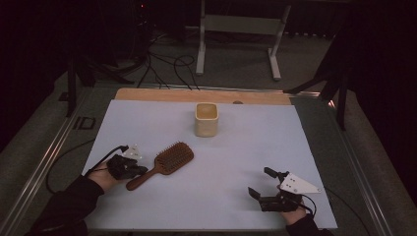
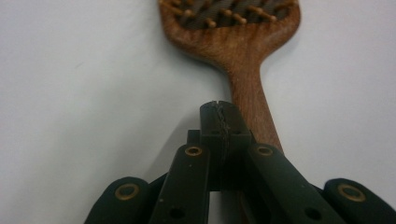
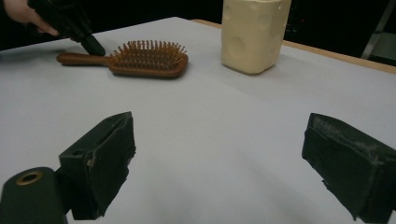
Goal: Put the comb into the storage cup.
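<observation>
— Left side first. What is there?

— The left gripper (image 1: 140, 170), black, with its jaws pressed together on nothing; in the left gripper view the tips (image 2: 219, 112) sit just beside the brush handle, and I cannot tell whether they touch it. A hand (image 1: 107, 178) in a dark sleeve holds it.

— And the brush itself?

— A wooden hairbrush (image 1: 163, 163), smooth brown grain, oval paddle head with upright pegs on a dark cushion. It lies flat on the pale sheet (image 1: 236, 162), bristles up — long axis diagonal, handle toward the near left, head toward the far right.

— Centre?

— A cream container (image 1: 206, 119), squarish with rounded corners and dimpled sides, open top, upright, well beyond the brush.

— Right?

— The right gripper (image 1: 259, 183), jaws spread wide, empty, low over the near right of the sheet; its pads (image 3: 105, 161) look worn and rough.
</observation>
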`<state>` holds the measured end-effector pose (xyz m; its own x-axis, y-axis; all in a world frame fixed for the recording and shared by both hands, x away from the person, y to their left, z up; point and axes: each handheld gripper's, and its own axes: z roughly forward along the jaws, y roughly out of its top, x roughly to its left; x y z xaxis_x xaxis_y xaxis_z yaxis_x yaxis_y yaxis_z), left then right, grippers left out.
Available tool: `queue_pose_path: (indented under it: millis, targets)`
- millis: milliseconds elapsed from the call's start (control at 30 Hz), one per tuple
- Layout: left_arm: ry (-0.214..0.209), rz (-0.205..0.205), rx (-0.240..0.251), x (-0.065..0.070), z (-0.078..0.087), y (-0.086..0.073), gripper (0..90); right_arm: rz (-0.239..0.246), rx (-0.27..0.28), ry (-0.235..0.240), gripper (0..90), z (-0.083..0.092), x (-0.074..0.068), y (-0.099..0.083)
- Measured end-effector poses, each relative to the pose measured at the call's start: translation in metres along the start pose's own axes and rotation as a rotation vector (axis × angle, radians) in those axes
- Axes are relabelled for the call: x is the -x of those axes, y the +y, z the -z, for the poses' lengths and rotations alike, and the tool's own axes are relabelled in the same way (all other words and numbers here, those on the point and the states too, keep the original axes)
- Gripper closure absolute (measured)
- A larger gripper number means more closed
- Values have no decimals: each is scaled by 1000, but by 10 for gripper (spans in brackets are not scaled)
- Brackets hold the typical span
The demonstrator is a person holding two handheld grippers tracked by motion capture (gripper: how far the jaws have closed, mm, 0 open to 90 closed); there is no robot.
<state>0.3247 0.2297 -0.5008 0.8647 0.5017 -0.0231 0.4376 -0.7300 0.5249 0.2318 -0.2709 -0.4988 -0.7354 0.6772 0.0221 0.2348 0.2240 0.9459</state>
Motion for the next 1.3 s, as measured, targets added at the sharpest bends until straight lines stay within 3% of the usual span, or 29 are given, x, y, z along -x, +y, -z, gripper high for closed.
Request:
queue_pose_path:
  millis: [400,567,733,1133,1300]
  targets:
    - [-46,-9,-6,14,0,-1,900,-1,-1,0,92,0,0,0]
    - [-29,-2,-5,14,4,0,900,1,-1,-2,92,0,0,0]
    - [10,39,-1,12,14,2,900,-1,0,-2,92,1,0,0]
    - [26,157,-4,15,32,15,900,-1,0,-3,92,1,0,0]
    - [25,162,-2,19,38,22,900,-1,0,-2,92,0,0,0]
